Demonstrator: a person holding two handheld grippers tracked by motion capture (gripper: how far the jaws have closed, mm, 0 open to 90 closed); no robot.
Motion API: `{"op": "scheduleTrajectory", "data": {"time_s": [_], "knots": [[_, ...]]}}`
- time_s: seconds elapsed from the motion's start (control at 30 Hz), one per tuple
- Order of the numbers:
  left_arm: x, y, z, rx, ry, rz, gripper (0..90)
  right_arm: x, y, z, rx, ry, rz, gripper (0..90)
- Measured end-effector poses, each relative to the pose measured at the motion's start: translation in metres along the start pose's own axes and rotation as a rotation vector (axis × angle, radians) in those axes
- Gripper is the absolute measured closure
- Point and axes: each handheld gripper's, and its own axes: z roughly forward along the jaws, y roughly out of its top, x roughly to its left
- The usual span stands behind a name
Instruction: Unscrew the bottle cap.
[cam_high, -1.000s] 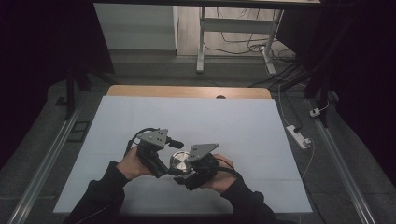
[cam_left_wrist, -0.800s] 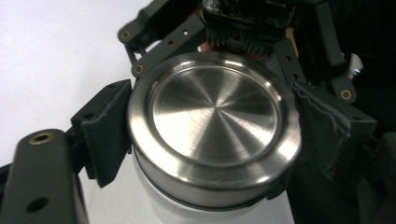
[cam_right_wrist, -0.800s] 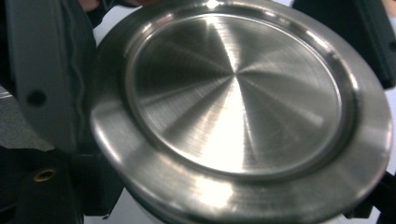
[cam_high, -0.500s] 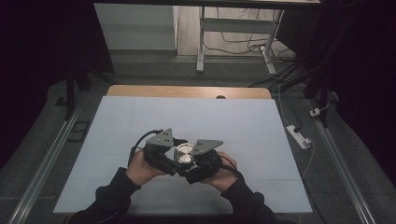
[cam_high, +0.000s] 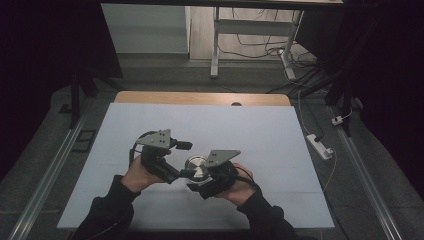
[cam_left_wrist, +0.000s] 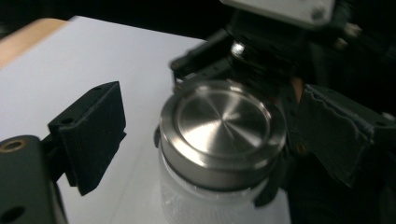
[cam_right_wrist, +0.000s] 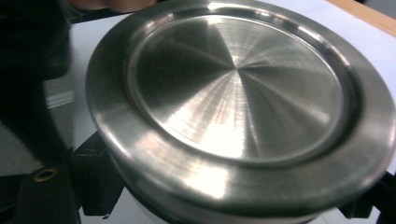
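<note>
A frosted glass jar (cam_left_wrist: 196, 205) with a brushed steel lid (cam_high: 196, 165) is held over the near middle of the white table (cam_high: 260, 130). My right gripper (cam_high: 201, 182) comes in from the right. Its jaws sit just under the lid's rim (cam_right_wrist: 238, 88) on both sides, shut on the jar's body. My left gripper (cam_high: 186, 172) reaches in from the left. It is open, with its jaws straddling the lid (cam_left_wrist: 222, 121) and a clear gap between the left pad (cam_left_wrist: 91, 135) and the rim. The right gripper's black jaws (cam_left_wrist: 201, 60) show behind the jar.
The white surface stretches far and to both sides of the hands. A wooden strip (cam_high: 200, 97) marks the table's far edge. A white power strip (cam_high: 320, 146) lies on the floor at the right. Metal rails (cam_high: 45, 185) run along both sides.
The right gripper and jar have shifted slightly away from the person. The left gripper swung in to the jar and now brackets its lid.
</note>
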Motion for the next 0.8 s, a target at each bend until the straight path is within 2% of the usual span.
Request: {"op": "scheduleTrajectory", "data": {"time_s": [0.1, 0.3, 0.37, 0.43, 0.53, 0.63, 0.7, 0.77, 0.8], "knots": [[0.002, -0.004, 0.001, 0.01, -0.077, 0.018, 9.6, 0.004, 0.001, 0.001, 0.008, 0.036, -0.023, 15.1], [-0.003, -0.005, 0.014, 0.074, -0.114, 0.072, 12.5, 0.01, 0.002, 0.004, 0.019, 0.059, -0.053, 15.0], [-0.005, -0.005, 0.017, 0.092, -0.09, 0.085, 16.4, 0.01, 0.002, 0.004, 0.023, 0.056, -0.053, 15.0], [-0.006, -0.005, 0.018, 0.085, -0.072, 0.083, 19.8, 0.009, 0.002, 0.002, 0.024, 0.05, -0.05, 15.0], [-0.008, -0.003, 0.02, 0.075, -0.015, 0.06, 20.0, 0.007, 0.003, 0.001, 0.02, 0.019, -0.042, 15.0], [-0.012, -0.001, 0.025, 0.075, 0.064, 0.034, 20.1, 0.003, 0.002, 0.0, 0.017, -0.016, -0.017, 15.0], [-0.017, 0.001, 0.03, 0.077, 0.134, 0.007, 20.1, 0.001, 0.001, 0.0, 0.021, -0.051, -0.008, 15.0], [-0.021, 0.003, 0.036, 0.075, 0.214, -0.026, 20.1, -0.002, 0.0, 0.001, 0.018, -0.082, 0.021, 15.0], [-0.021, 0.003, 0.036, 0.075, 0.214, -0.026, 20.1, -0.004, 0.0, 0.001, 0.016, -0.098, 0.033, 15.0]]}}
